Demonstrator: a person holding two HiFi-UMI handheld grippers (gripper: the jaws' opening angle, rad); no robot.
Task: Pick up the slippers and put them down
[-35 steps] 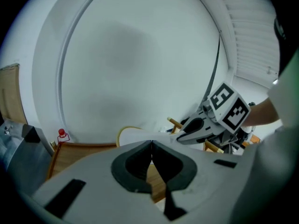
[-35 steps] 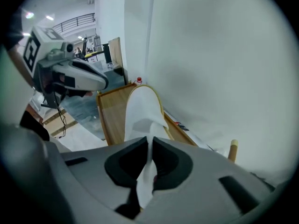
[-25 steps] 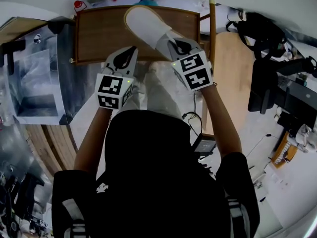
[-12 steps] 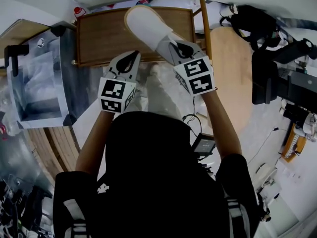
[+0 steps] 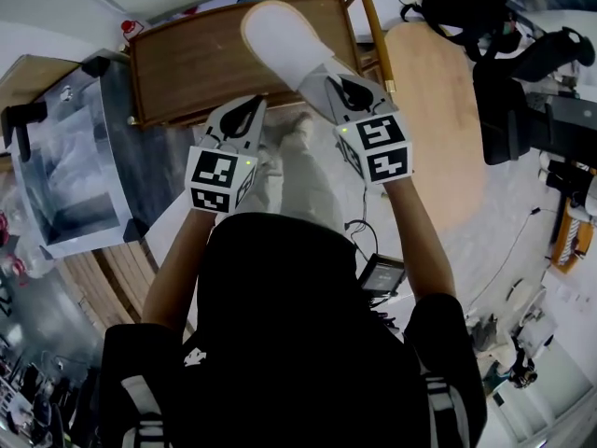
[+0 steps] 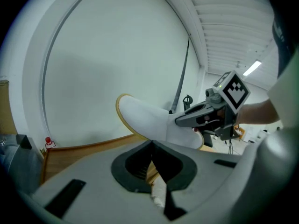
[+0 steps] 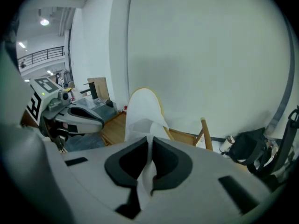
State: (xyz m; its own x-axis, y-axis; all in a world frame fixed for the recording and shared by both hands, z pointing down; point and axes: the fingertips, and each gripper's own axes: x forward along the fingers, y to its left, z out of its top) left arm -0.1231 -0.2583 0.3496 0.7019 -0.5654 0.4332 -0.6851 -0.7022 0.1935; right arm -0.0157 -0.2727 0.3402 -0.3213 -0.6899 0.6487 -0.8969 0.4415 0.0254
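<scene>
Lab-like hall (mezzanine railing [image 7: 44,55], ceiling strip light [image 6: 252,68]).

My right gripper [image 5: 347,86] covers the heel end of the white slipper [image 5: 284,45]. Between my left gripper [image 5: 246,110] jaws there's only a white-and-tan sliver [image 6: 157,190], and I can't tell what it is.

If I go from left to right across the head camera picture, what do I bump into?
Clear plastic box → left gripper → right gripper → round wooden table → black equipment.
</scene>
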